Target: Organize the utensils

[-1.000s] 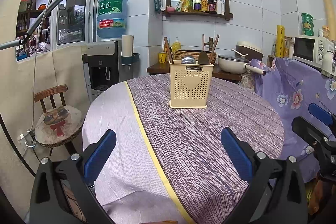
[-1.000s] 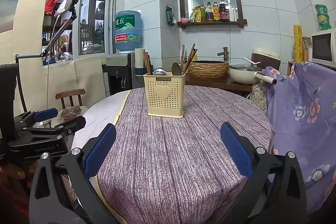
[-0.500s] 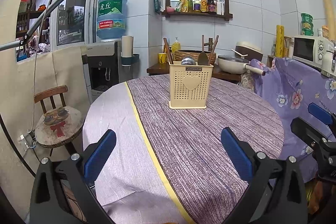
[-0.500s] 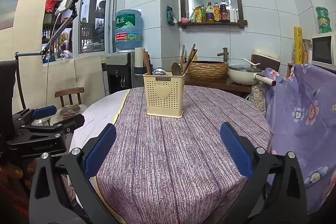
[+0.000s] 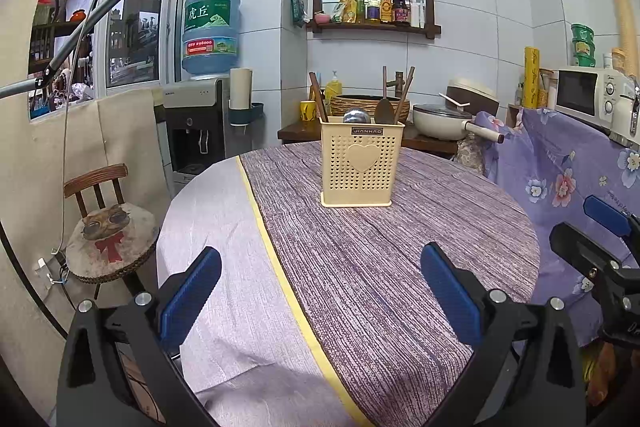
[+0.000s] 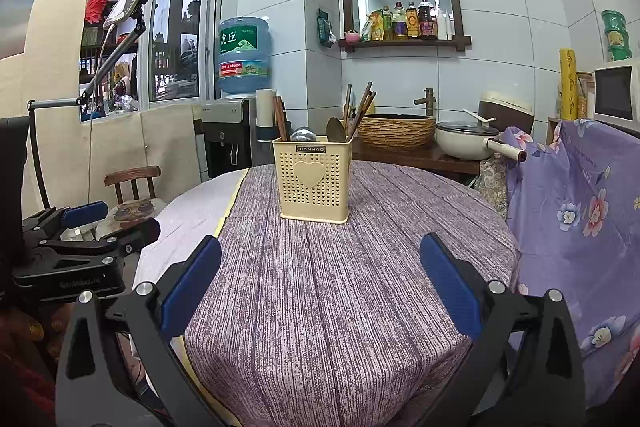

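Caddy (image 5: 361, 163) upright mid-worktop (image 5: 400, 267), utensils (image 6: 352, 115) inside. Left gripper (image 5: 320, 291) and right gripper (image 6: 320, 279): fingers spread, empty. I'd approach handles from above, slowly.

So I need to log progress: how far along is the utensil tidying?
It looks done or nearly so. The chopsticks and spoons stand in the cream holder, and no loose utensils show on the tablecloth. Nothing is in hand: the left claw and right claw are open and empty, back from the holder. Nothing visible is left.
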### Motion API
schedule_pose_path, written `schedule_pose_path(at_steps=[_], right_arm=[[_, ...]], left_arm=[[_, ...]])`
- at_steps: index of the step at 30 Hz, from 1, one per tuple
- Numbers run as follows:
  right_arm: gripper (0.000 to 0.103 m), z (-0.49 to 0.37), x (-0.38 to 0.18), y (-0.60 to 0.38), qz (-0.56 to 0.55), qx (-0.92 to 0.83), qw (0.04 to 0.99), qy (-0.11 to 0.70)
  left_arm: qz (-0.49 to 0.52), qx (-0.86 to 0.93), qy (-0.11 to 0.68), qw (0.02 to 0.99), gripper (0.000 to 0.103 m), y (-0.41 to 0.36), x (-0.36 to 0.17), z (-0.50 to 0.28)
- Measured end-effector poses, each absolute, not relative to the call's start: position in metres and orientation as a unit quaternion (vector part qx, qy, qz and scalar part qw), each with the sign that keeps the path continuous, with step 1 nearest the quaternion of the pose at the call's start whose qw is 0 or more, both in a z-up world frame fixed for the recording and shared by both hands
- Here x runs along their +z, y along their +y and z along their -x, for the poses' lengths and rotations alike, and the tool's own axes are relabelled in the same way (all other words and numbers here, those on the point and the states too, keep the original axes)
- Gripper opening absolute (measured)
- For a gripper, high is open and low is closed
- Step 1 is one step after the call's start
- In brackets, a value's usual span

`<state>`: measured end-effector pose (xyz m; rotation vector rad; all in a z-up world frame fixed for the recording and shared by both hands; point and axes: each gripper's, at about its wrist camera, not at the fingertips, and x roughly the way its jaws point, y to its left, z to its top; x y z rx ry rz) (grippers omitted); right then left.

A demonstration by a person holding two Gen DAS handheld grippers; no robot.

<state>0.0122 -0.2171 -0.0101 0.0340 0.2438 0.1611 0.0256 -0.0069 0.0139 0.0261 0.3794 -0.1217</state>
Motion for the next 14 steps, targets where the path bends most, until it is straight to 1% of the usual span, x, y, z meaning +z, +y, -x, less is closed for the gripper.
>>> schedule_pose_path(at_steps=[14], right_arm=[[0.098, -0.0153, -0.0128, -0.2160, -0.022, 0.076, 0.989, 0.128]], left_arm=[[-0.009, -0.059, 0.192, 0.980, 0.098, -0.0053, 0.0137, -0.0285]])
